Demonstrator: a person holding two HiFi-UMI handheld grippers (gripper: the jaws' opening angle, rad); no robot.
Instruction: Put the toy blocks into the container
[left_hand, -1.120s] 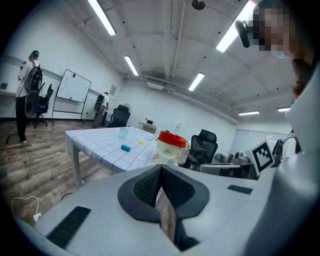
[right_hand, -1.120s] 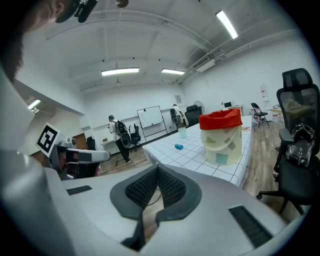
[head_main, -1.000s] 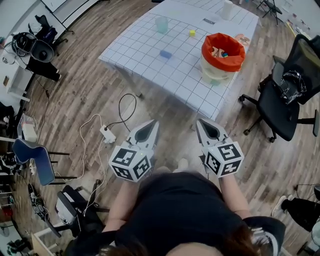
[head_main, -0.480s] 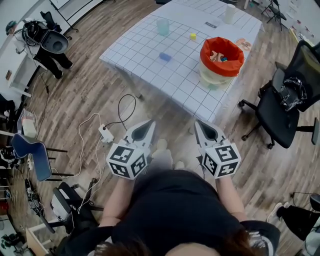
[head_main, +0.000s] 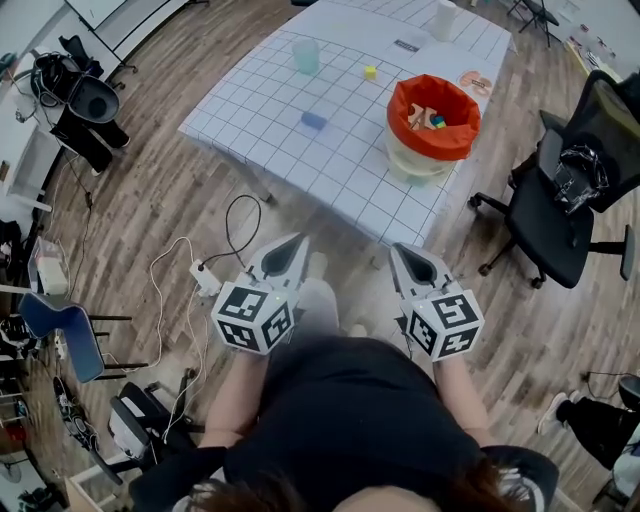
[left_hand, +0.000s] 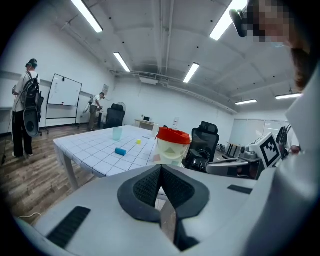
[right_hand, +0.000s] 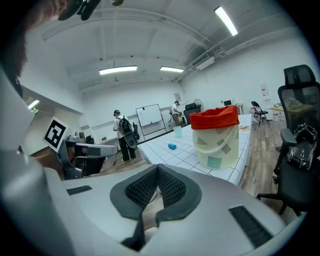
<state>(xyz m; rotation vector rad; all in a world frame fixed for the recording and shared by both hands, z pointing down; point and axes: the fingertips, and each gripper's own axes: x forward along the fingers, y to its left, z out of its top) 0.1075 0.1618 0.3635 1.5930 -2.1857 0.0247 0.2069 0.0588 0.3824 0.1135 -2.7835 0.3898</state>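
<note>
A white bucket with an orange rim (head_main: 433, 118) stands near the right edge of the gridded white table (head_main: 270, 110), with several blocks inside it. A blue block (head_main: 313, 120) and a small yellow block (head_main: 370, 72) lie on the table. The bucket (left_hand: 172, 145) and the blue block (left_hand: 120, 151) also show in the left gripper view, the bucket (right_hand: 216, 135) and blue block (right_hand: 172, 146) in the right gripper view. My left gripper (head_main: 297, 244) and right gripper (head_main: 401, 251) are both shut and hold nothing, well short of the table, over the wooden floor.
A clear cup (head_main: 306, 55) and a white roll (head_main: 445, 18) stand on the table's far part. A black office chair (head_main: 570, 200) is at the right. A white power strip with cables (head_main: 203, 283) lies on the floor at left. People stand far off (left_hand: 24, 115).
The view has shifted slightly toward the table; both grippers stay shut and held in front of the body, the left one a little lower.
</note>
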